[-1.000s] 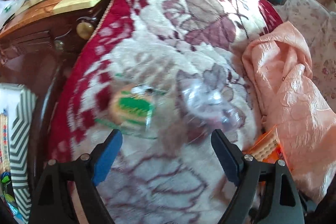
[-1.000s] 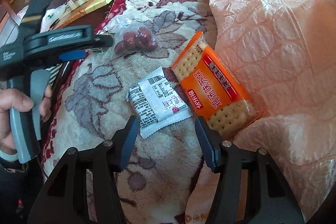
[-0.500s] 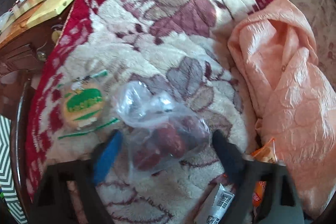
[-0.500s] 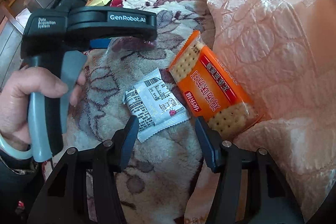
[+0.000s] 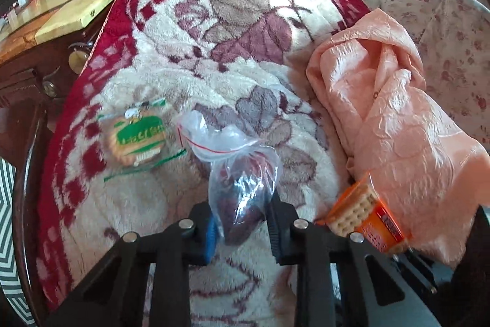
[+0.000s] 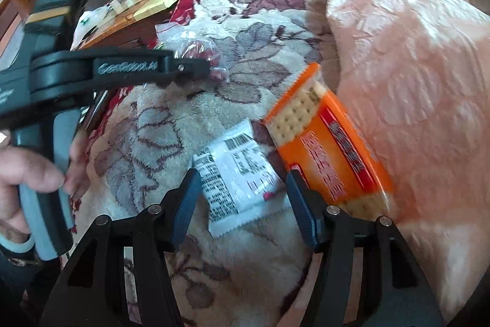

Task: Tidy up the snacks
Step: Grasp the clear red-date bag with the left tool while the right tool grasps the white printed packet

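Jaws of the left gripper (image 5: 240,224) are clenching, low in frame, on the clear plastic bag of dark red fruit (image 5: 242,189) (lifting looks next), while the right gripper (image 6: 242,198) is hanging open astride the white paper-look sachet (image 6: 237,173).

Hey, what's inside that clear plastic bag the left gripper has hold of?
The clear plastic bag holds dark red rounded fruits, bunched at the bottom. The left gripper pinches that part, so its pads hide the sides and the count is unclear.

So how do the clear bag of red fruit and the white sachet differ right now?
The clear bag of red fruit is see-through and pinched in the left tool, whose jaws have just closed on it. The white sachet is opaque, printed, flat and ungripped between the right tool's open jaws. Both lie on the floral blanket.
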